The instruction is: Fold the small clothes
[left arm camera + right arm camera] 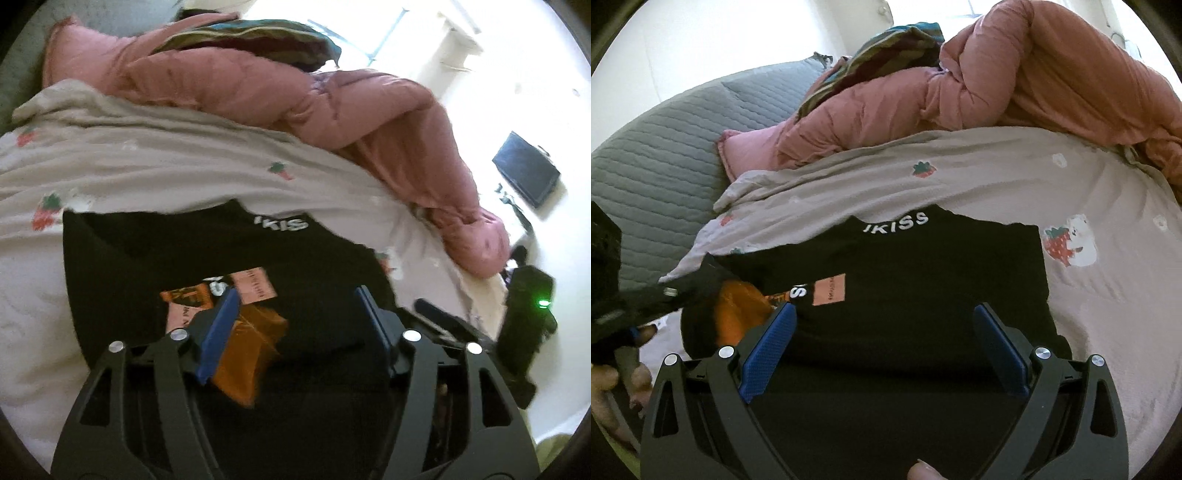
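Step in hand, by judgement: a fold of the black T-shirt (177, 251) has been laid down and the claws stand clear of it; the next move calls for re-gripping a free edge for a further fold, or smoothing the panel flat.

Left claw (295, 317): released, jaws spread above the shirt, nothing pinched between the blue pads (218, 336). An orange printed patch (247, 350) lies beside and under the left pad.

Right claw (882, 350): released, jaws wide, hovering over the shirt's plain black area; no cloth between them.

The T-shirt lies on the bed, on a pale strawberry-print sheet (997, 173). It appears as a roughly rectangular dark panel with white lettering (897, 221) near its far edge and orange and pink graphics (829, 290) toward its left side. Beyond it a pink quilt (1015, 85) is bunched up.
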`<state>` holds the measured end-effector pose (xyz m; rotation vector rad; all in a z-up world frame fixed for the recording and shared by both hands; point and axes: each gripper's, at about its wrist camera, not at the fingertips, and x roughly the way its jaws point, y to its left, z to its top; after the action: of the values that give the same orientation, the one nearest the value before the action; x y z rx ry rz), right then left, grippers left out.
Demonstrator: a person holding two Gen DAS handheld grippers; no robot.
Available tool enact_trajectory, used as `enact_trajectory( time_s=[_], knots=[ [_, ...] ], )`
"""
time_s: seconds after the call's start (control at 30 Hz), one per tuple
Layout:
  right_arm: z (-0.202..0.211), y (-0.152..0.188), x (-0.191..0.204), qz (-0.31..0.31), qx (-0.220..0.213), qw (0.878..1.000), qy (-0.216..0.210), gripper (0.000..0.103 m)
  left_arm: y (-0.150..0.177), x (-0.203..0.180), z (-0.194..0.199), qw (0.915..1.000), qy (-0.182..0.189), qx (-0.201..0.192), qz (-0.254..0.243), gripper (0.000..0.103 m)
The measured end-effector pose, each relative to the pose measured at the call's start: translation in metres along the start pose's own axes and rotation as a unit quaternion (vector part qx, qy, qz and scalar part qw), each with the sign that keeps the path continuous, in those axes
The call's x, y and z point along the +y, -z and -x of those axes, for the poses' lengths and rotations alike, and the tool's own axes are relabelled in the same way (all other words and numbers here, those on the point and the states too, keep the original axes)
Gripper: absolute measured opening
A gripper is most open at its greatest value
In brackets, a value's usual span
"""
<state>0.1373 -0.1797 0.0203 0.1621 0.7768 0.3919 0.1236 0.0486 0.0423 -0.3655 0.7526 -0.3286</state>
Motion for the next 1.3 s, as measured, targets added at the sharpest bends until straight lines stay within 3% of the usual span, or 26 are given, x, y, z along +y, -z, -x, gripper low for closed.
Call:
enact_trajectory(
  time_s=[0.13,0.37,0.5,0.63,0.8,0.87,0.9,0.97,1.17,1.3],
  knots=[
    [-0.005,0.004,0.006,0.008,0.01,1.0,-0.001,0.096,-0.006,0.007,0.009,0.9995,-0.018,-0.024,-0.002,0.056],
    [-0.023,0.018,0.037,0.029,0.051,0.997,-0.043,0.096,-0.006,0.051,0.014,0.9932,-0.106,-0.043,0.017,0.058],
    [-0.036,0.03,0.064,0.049,0.08,0.993,-0.076,0.096,-0.003,0.067,0.014,0.9903,-0.13,-0.043,0.025,0.059],
    [-0.052,0.032,0.078,0.031,0.103,0.99,-0.094,0.093,-0.003,0.077,0.018,0.9888,-0.137,-0.047,0.037,0.06],
    [-0.072,0.03,0.083,0.001,0.129,0.986,-0.106,0.066,-0.003,0.084,0.027,0.9866,-0.142,-0.064,0.049,0.064],
    [-0.081,0.03,0.084,-0.005,0.143,0.984,-0.11,0.031,-0.003,0.089,0.032,0.9857,-0.141,-0.071,0.058,0.064],
    [-0.084,0.03,0.086,-0.002,0.148,0.983,-0.11,0.028,-0.004,0.09,0.032,0.9855,-0.141,-0.073,0.06,0.064],
    [-0.079,0.026,0.092,0.021,0.139,0.984,-0.113,0.022,-0.005,0.094,0.038,0.9846,-0.14,-0.08,0.067,0.064],
    [-0.034,-0.013,0.101,0.08,0.046,0.99,-0.108,0.02,-0.007,0.104,0.048,0.9817,-0.14,-0.095,0.088,0.066],
    [-0.005,-0.042,0.084,0.098,-0.013,0.993,-0.067,0.018,-0.006,0.104,0.047,0.9818,-0.14,-0.092,0.089,0.066]
  ],
)
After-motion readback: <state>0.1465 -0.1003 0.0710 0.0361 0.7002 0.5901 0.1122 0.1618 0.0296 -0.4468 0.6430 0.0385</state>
